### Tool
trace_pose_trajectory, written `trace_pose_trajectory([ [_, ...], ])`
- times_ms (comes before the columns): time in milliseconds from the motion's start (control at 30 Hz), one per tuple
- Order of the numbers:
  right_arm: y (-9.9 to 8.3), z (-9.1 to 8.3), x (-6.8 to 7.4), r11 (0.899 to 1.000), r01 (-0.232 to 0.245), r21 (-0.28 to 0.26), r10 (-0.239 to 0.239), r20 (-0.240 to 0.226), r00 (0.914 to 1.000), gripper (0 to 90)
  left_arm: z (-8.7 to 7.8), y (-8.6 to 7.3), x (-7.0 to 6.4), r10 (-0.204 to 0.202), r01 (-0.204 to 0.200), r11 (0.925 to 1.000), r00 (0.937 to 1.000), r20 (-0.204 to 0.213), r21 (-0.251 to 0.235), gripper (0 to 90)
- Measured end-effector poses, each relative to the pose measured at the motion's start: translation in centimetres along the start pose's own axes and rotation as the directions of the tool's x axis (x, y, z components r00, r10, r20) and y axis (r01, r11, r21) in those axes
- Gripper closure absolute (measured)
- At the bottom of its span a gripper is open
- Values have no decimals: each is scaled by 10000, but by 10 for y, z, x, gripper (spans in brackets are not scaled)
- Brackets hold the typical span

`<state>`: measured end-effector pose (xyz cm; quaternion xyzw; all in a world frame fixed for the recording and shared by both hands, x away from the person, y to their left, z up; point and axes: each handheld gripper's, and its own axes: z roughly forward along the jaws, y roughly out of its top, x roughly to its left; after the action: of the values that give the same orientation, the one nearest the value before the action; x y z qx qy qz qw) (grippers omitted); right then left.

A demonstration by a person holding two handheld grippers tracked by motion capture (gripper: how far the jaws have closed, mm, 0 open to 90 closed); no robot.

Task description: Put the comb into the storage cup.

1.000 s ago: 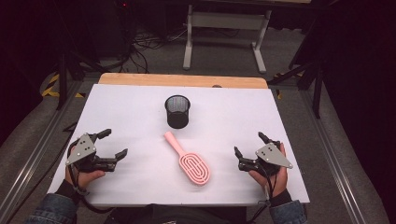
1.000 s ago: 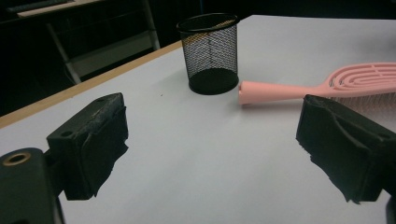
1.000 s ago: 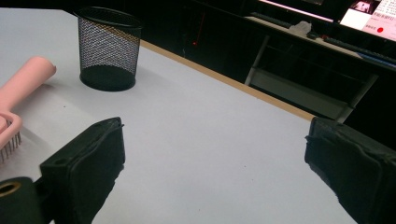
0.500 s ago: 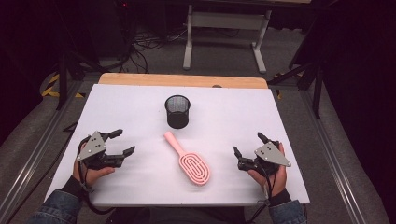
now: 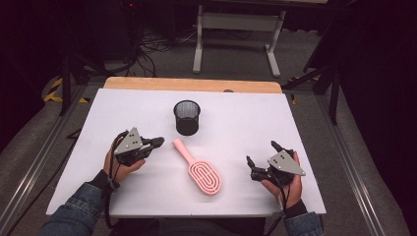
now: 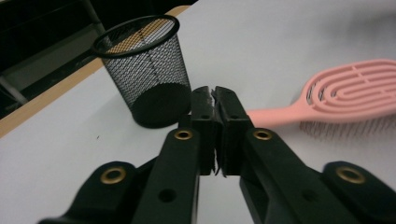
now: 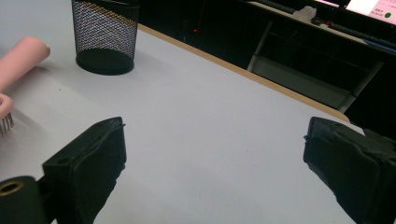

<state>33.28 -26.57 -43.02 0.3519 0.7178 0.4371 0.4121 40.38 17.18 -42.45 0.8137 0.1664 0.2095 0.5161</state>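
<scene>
- My left gripper (image 5: pixel 156 143) has its jaws pressed together with nothing between them; in the left gripper view (image 6: pixel 215 100) the two pads meet face to face over bare table.
- It sits just beside the handle end of the pink hairbrush (image 5: pixel 199 168), not touching it, with the black mesh cup (image 5: pixel 187 117) near, up and to the right of it.
- My right gripper (image 5: pixel 263 160) is spread wide, and its jaws stand far apart in the right gripper view (image 7: pixel 215 158), holding nothing.
- It rests low over the white table (image 5: pixel 246 123), well right of the brush head.
- The brush lies flat at the table's middle, bristles down, handle pointing toward the cup.
</scene>
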Motion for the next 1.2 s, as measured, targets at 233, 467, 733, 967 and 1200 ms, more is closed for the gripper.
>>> trace_pose_trajectory([
  [233,-1,2,1,9999,-23,113,24,-80,10000,70,34,15,-1,351,-373,9958,9990,273,830,900],
  [467,-3,4,0,9997,-92,244,96,-165,9998,70,76,28,-4,339,-427,9781,9983,464,2039,900],
  [733,-5,5,1,9993,-70,365,82,-308,9995,70,105,21,-8,529,-753,9162,9963,673,3937,871],
  [967,-6,6,1,9991,-10,423,24,-333,9994,70,104,18,-9,684,-1040,8860,9932,944,4518,900],
  [1200,-7,6,-2,9990,-72,443,84,-253,9996,70,98,16,-12,755,-1394,8609,9861,1482,4893,900],
])
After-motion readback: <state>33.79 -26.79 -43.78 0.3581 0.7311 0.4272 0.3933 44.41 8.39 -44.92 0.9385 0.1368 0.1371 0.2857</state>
